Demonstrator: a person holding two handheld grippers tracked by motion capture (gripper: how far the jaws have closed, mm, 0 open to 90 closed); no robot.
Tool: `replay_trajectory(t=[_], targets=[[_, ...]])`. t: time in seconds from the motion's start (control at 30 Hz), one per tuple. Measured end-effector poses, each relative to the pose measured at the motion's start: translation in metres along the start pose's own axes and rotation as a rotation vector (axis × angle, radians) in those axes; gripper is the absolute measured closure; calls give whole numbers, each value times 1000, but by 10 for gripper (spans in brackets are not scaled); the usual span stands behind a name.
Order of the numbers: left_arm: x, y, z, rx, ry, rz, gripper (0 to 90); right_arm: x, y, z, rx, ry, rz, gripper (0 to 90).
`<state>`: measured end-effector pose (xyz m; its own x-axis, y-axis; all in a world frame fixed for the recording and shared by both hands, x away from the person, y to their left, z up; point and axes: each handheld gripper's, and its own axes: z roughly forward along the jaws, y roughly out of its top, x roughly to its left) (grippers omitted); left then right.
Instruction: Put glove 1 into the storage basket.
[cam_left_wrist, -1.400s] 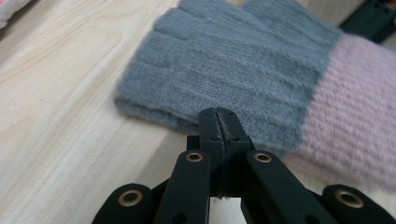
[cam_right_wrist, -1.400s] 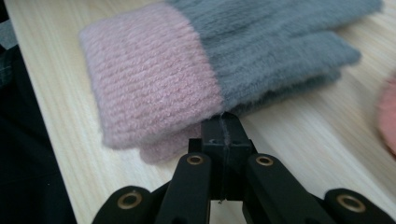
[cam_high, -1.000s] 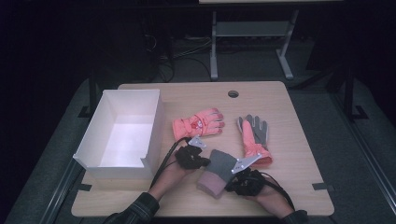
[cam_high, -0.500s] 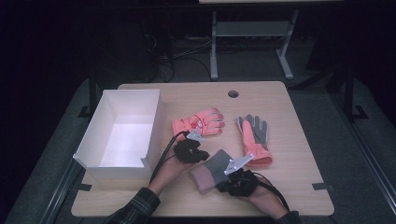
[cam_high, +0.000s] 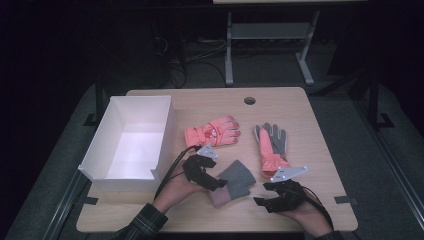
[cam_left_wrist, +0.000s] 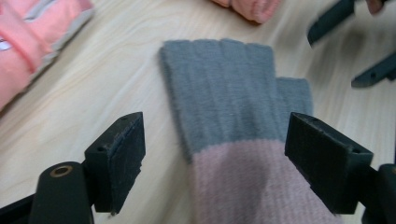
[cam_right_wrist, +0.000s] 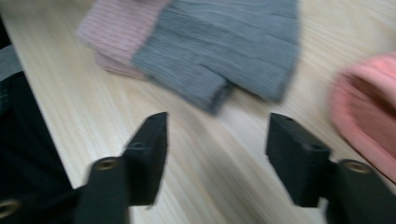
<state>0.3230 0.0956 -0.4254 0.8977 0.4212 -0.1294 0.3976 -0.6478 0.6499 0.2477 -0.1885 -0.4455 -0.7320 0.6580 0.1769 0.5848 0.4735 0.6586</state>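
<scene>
A fingerless mitten (cam_high: 235, 181), grey with a pink cuff, lies flat near the table's front edge. My left gripper (cam_high: 215, 183) is open, its jaws standing either side of the pink cuff (cam_left_wrist: 252, 186) without closing on it. In the left gripper view the mitten (cam_left_wrist: 229, 93) stretches away between the jaws of the left gripper (cam_left_wrist: 212, 158). My right gripper (cam_high: 262, 197) is open just right of the mitten, holding nothing. In the right gripper view the mitten (cam_right_wrist: 224, 42) lies beyond the right gripper (cam_right_wrist: 217, 149).
A white open box (cam_high: 100, 155) stands at the table's left. An orange-pink glove (cam_high: 212, 131) lies mid-table. A grey glove with a pink cuff (cam_high: 271, 145) lies right of it, close to my right gripper. A cable hole (cam_high: 249, 100) sits near the far edge.
My right gripper has drawn back to the right, away from the mitten. My left gripper has settled at the mitten's cuff. The mitten has hardly shifted.
</scene>
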Motion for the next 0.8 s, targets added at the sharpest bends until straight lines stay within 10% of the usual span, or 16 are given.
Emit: replay_trajectory(t=[0.27,0.8], targets=[[-12,6,25,24,-4,35,130,-12,-15,-9,-25,-81,29,161],[-9,-3,46,79,-14,25,141,-12,-14,-7,-34,-101,35,141]])
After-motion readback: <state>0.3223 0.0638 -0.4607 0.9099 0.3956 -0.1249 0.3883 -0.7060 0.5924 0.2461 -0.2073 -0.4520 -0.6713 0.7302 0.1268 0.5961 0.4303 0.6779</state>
